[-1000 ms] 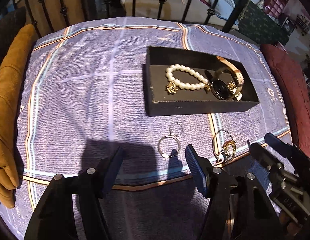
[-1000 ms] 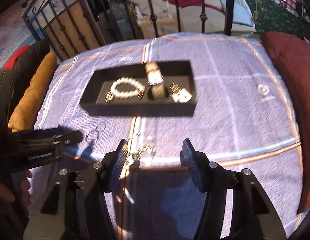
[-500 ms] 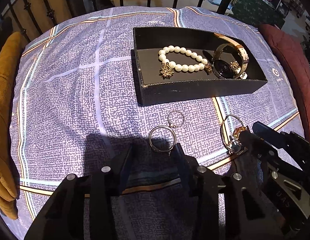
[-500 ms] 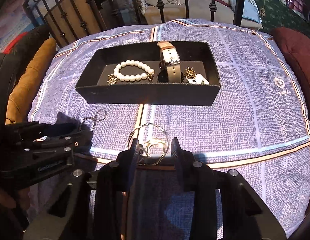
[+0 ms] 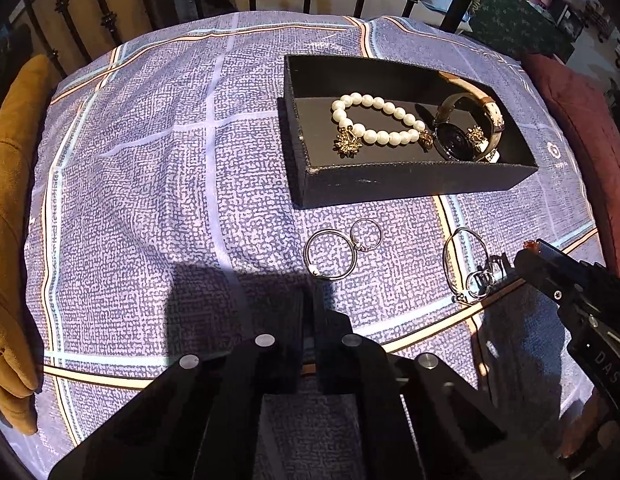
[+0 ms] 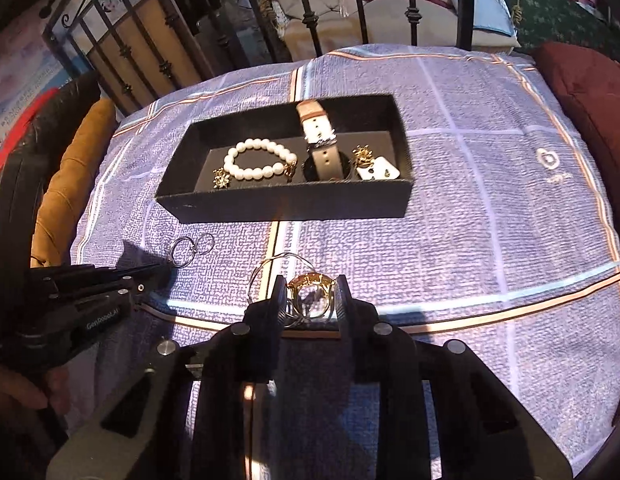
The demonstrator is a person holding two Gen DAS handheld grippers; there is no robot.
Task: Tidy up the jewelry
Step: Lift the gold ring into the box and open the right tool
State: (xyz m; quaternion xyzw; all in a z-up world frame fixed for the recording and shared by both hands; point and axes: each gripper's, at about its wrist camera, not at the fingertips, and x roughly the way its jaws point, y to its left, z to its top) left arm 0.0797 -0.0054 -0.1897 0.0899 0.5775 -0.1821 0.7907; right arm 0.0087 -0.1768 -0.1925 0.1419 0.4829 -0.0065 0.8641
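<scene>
Nearest to me, the left gripper (image 5: 308, 300) was clenched, its two black fingers pressed together on the near edge of the large silver hoop (image 5: 330, 255). That hoop lay flat on the purple checked bedspread (image 5: 149, 184), on the near side of the black jewelry box (image 5: 410, 190), with a smaller silver ring (image 5: 366, 234) touching its far edge.

To the right of the hoops, the right gripper (image 6: 308, 294) was closed around a gold ring (image 6: 310, 294), which sat pinched between both fingers. A thin wire bangle (image 6: 269, 270) lay tangled with the ring on the cloth.

Farther away, inside the box, a white pearl bracelet (image 5: 374, 120) with a gold charm lay at the left end. A watch (image 6: 324, 140) with a pale strap stood at the right end, beside a gold earring on a white card (image 6: 376, 170).

Beyond the box rose a black iron bedstead (image 6: 310, 20).
</scene>
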